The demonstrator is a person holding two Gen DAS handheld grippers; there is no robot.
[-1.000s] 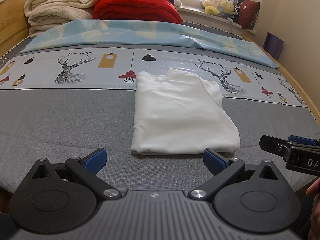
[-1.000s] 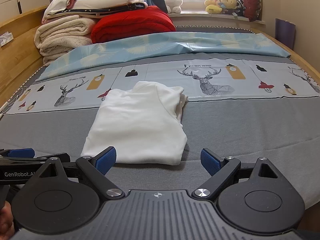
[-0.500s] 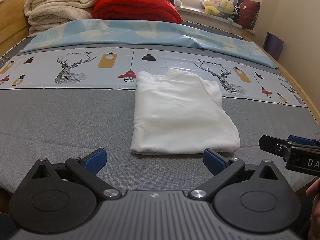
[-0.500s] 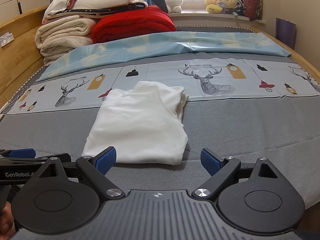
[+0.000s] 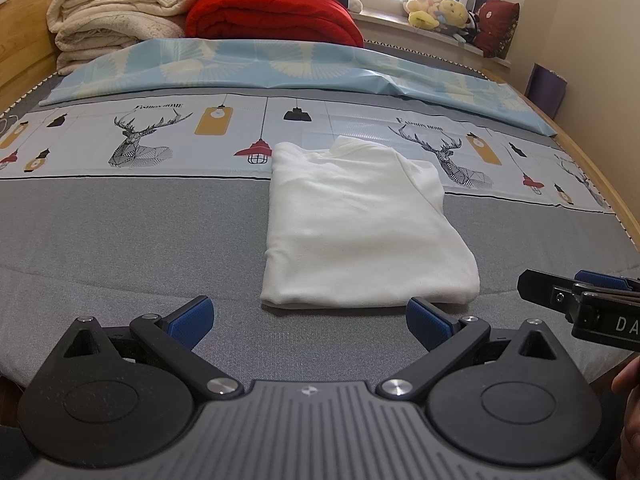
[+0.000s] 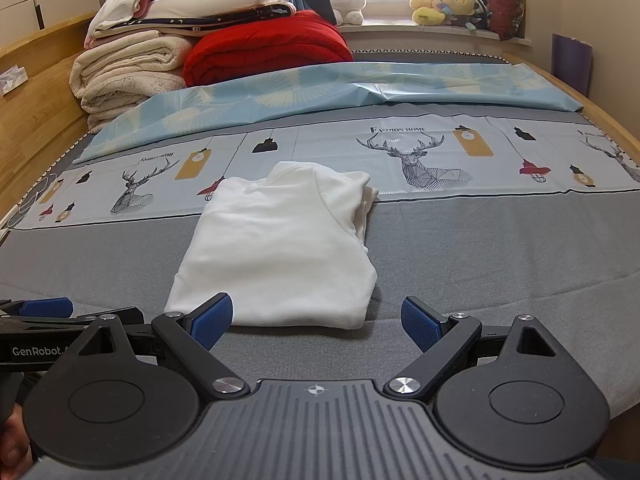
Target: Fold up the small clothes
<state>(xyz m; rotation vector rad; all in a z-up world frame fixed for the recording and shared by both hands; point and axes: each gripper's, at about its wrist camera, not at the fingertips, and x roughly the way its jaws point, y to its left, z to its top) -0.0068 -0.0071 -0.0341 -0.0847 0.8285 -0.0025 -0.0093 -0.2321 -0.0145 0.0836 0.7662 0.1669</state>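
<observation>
A white garment [image 5: 360, 228] lies folded into a rectangle on the grey bed cover, its far end reaching the printed strip; it also shows in the right wrist view [image 6: 280, 252]. My left gripper [image 5: 308, 320] is open and empty, hovering just short of the garment's near edge. My right gripper [image 6: 316, 318] is open and empty, also just short of the near edge, with its left pad [image 6: 212, 316] over the garment's near corner. The right gripper also shows at the right edge of the left wrist view [image 5: 580, 292], and the left gripper at the left edge of the right wrist view [image 6: 44, 308].
A light blue sheet [image 5: 280, 64] lies across the bed beyond the deer-print strip [image 5: 140, 140]. Stacked cream blankets [image 5: 116, 16] and a red quilt [image 5: 272, 16] sit at the head. Plush toys [image 6: 444, 0] line the windowsill. Wooden bed rails run along both sides.
</observation>
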